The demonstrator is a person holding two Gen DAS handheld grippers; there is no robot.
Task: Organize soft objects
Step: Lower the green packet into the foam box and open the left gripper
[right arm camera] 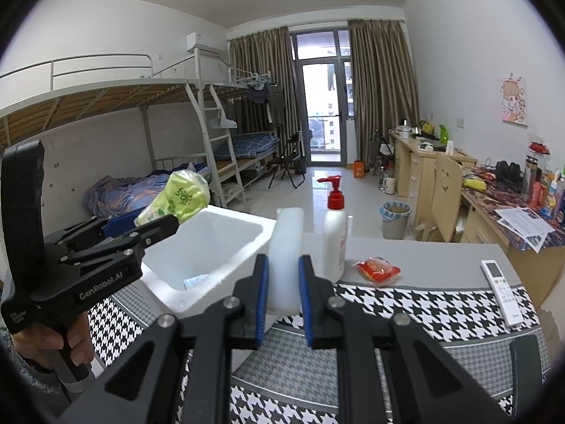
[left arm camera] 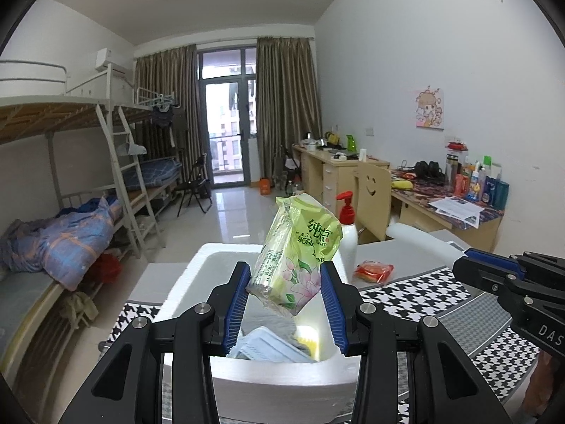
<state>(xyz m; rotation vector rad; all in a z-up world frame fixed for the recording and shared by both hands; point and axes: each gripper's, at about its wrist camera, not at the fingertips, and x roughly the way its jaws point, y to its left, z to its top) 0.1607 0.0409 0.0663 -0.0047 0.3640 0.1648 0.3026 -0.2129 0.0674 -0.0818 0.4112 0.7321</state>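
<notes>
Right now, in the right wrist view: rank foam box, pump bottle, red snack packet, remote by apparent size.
1. foam box
2. pump bottle
3. remote and red snack packet: look about alike, so unranked; the remote also lies nearer the camera.

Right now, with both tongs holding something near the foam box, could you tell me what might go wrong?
1. The left tongs pinch only the green tissue pack's lower end; it may slip.
2. The white foam piece in the right tongs stands close to the pump bottle and could topple it.
</notes>
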